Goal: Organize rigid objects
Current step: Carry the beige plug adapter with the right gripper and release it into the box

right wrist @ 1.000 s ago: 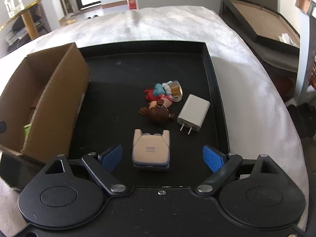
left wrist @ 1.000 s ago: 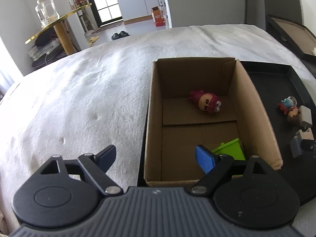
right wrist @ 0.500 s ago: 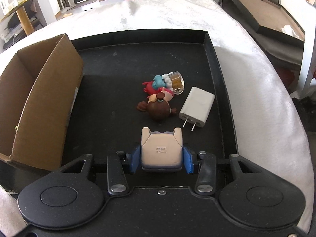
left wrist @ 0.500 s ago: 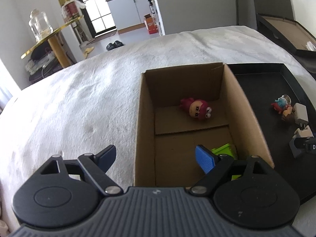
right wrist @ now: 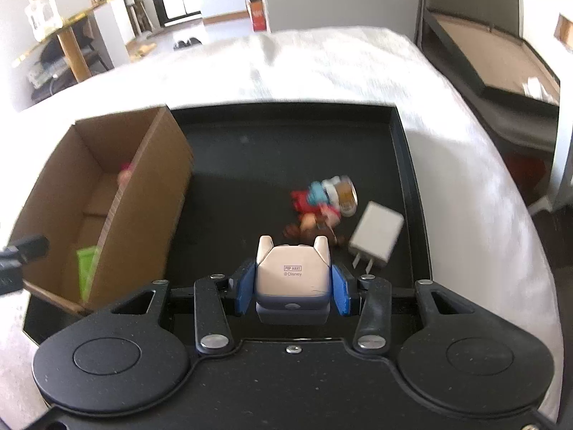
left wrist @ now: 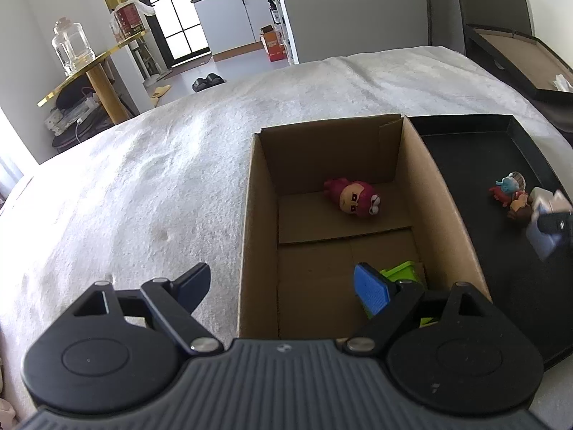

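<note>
My right gripper [right wrist: 290,286] is shut on a beige toy figure [right wrist: 292,272] with a dark blue base, held above the black tray [right wrist: 286,136]. Small colourful figurines [right wrist: 318,200] and a white charger [right wrist: 376,234] lie on the tray ahead of it. An open cardboard box [right wrist: 143,193] stands at the tray's left. In the left wrist view the box [left wrist: 258,215] holds a red figurine [left wrist: 354,197] and a green object [left wrist: 401,276]. My left gripper [left wrist: 283,286] is open and empty, straddling the box's near left wall.
The tray and box rest on a white cloth-covered surface [left wrist: 143,186]. A gold side table with a glass jar [left wrist: 71,50] stands far left. A dark framed board [right wrist: 501,64] lies beyond the right edge.
My right gripper shut on the beige toy figure and lifted it off the tray. My left gripper drew back and rose slightly, staying open.
</note>
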`<action>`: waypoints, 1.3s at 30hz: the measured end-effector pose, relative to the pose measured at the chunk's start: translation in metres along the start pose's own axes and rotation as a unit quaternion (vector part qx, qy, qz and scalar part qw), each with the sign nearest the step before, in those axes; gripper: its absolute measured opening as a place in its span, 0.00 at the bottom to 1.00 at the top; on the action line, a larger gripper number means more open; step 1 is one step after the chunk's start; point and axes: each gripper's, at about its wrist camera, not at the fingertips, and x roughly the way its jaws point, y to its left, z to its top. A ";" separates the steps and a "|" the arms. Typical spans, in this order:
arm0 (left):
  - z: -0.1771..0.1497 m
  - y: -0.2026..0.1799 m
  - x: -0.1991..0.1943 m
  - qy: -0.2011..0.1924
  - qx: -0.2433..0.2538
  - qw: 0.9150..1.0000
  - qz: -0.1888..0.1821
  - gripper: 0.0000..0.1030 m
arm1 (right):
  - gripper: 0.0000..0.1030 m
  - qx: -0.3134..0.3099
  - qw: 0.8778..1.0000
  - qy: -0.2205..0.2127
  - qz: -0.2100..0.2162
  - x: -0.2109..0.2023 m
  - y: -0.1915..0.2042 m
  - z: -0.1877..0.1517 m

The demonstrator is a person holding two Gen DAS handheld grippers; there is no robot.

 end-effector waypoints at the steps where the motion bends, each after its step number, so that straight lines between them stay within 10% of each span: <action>1: 0.000 0.000 0.000 0.000 0.002 1.000 0.002 0.84 | 0.42 -0.003 1.000 -0.005 0.001 -0.002 0.002 0.004; 12: -0.003 0.018 0.002 -0.011 -0.046 0.999 0.014 0.78 | 0.42 -0.028 0.998 -0.045 0.042 -0.013 0.036 0.034; 39: -0.007 0.036 0.022 -0.017 -0.085 0.996 -0.019 0.08 | 0.42 -0.149 0.976 -0.104 0.116 -0.012 0.113 0.031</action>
